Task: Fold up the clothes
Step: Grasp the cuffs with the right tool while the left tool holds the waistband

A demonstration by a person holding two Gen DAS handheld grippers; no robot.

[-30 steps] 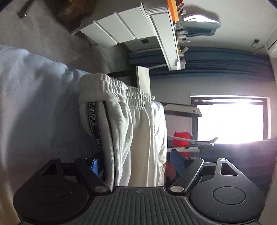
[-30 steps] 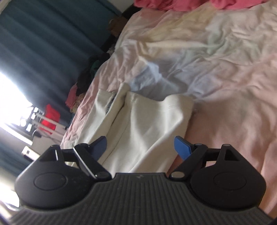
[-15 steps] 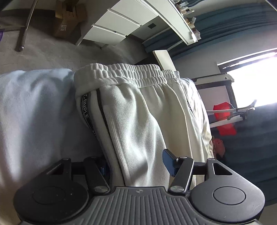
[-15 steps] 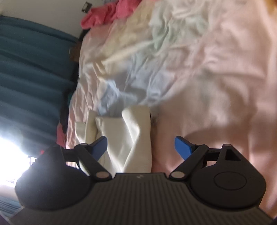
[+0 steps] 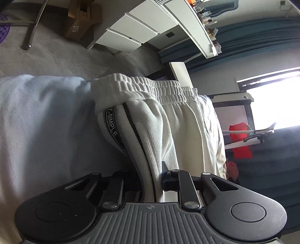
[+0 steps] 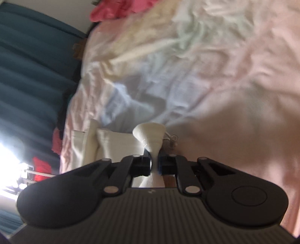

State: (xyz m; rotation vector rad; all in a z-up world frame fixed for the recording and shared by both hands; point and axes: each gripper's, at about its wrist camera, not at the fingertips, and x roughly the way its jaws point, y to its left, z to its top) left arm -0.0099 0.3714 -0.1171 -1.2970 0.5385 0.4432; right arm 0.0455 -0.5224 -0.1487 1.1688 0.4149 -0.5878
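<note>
— So, how far are you with the white trousers (image 5: 168, 131)?

— You have both tongs closed on them. Your left gripper (image 5: 152, 180) pinches the side seam below the elastic waistband (image 5: 150, 88), next to the black stripe with letters. Your right gripper (image 6: 154, 165) squeezes a bunched piece of the same white cloth (image 6: 150, 135); I cannot tell which end it is.

— And where do the trousers lie?

— They lie on the bed sheet (image 6: 225, 75), near its edge on the side of the blue curtain (image 6: 28, 75). In the right view they look already doubled lengthwise, one leg on the other, but this picture is blurred.

— So what is left for you?

— I judge the first fold is done. You must still bring one end over the other and smooth it. The pink clothes (image 6: 116, 9) at the far end of the sheet seem not folded yet.
</note>
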